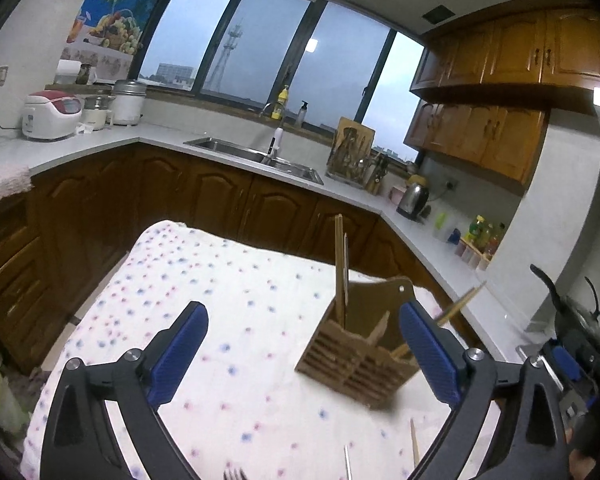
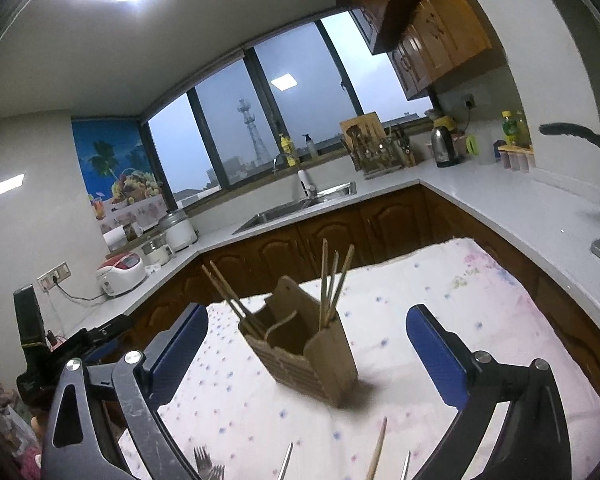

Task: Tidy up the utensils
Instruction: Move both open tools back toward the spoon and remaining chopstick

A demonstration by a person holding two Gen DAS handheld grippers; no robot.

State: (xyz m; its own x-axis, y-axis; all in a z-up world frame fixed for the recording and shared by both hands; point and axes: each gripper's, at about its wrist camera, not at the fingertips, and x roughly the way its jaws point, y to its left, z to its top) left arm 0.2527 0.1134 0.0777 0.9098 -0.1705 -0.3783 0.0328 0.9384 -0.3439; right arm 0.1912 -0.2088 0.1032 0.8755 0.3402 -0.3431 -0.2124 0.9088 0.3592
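A slatted wooden utensil holder (image 1: 360, 364) (image 2: 312, 356) stands on a table under a white dotted cloth (image 1: 228, 304) (image 2: 480, 320). Several chopsticks (image 1: 340, 264) (image 2: 332, 280) stick up out of it, some leaning. My left gripper (image 1: 303, 308) is open and empty, hovering short of the holder, which sits toward its right finger. My right gripper (image 2: 307, 314) is open and empty too, with the holder centred beyond its fingers. At the near edge of the cloth lie a fork (image 1: 234, 474) (image 2: 208, 464), a loose chopstick (image 1: 414, 440) (image 2: 378, 452) and thin metal utensils (image 1: 347, 462) (image 2: 286, 462).
Dark wooden cabinets (image 1: 220, 200) ring the table beyond a narrow floor gap. The white counter (image 1: 100, 140) carries a rice cooker (image 1: 52, 114), a sink (image 1: 256, 156), a knife rack (image 1: 354, 156) and a kettle (image 1: 414, 200). A pan handle (image 2: 572, 134) juts in at the right.
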